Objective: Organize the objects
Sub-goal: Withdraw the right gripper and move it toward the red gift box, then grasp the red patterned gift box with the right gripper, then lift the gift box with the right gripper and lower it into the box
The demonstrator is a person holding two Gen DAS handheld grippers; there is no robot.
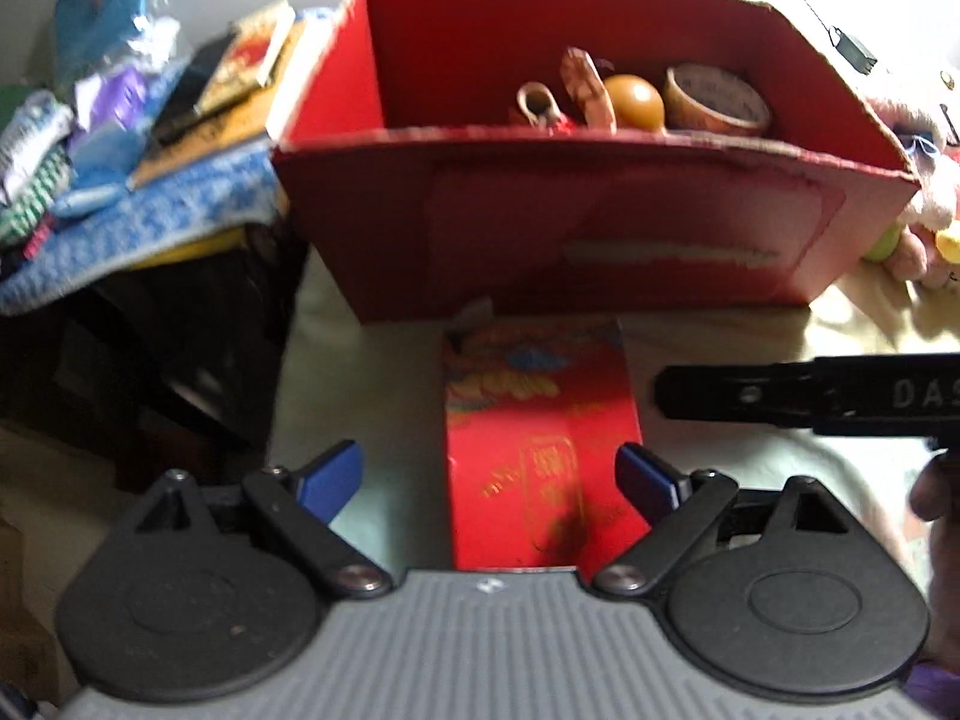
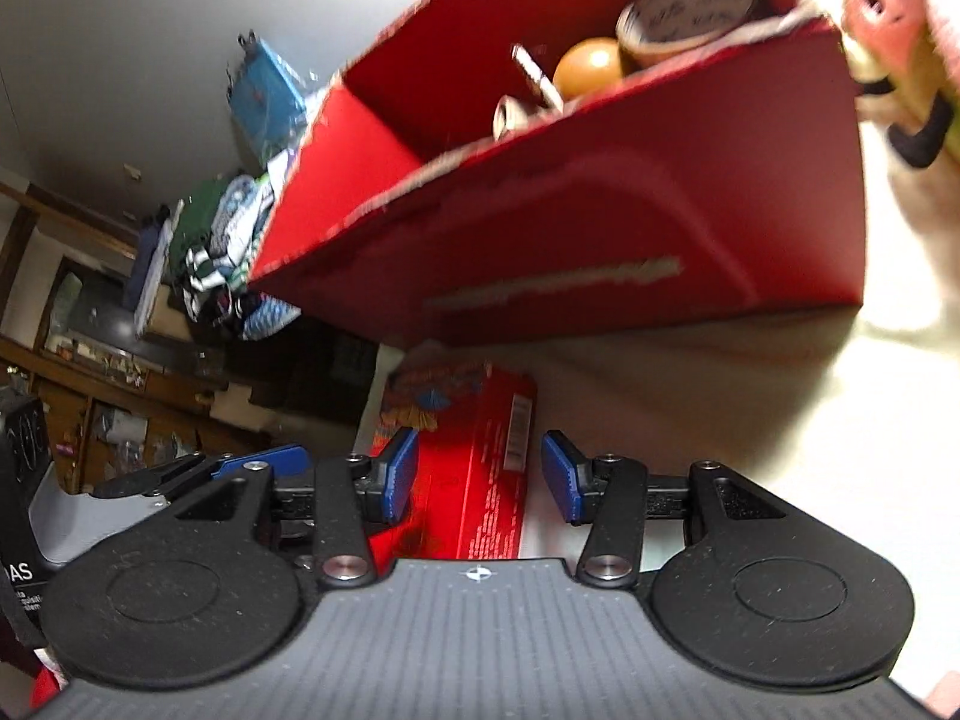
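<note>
Flat glossy red packet (image 1: 540,450) between spread claws; torn cardboard box (image 1: 600,228) behind.

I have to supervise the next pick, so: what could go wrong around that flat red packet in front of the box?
Both grippers, left and right, have jaws open around the same red packet; they may collide. The packet lies flat against the red box, so lifting could nudge it.

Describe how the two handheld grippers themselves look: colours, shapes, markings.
Both match. The left gripper and right gripper each have a grey ribbed body, two round black discs at the front corners, black linkage bars with silver pivot screws, and blue ridged finger pads. A small round emblem sits on the grey body. White letters "DAS" show on the right gripper's black side in the left wrist view.
</note>
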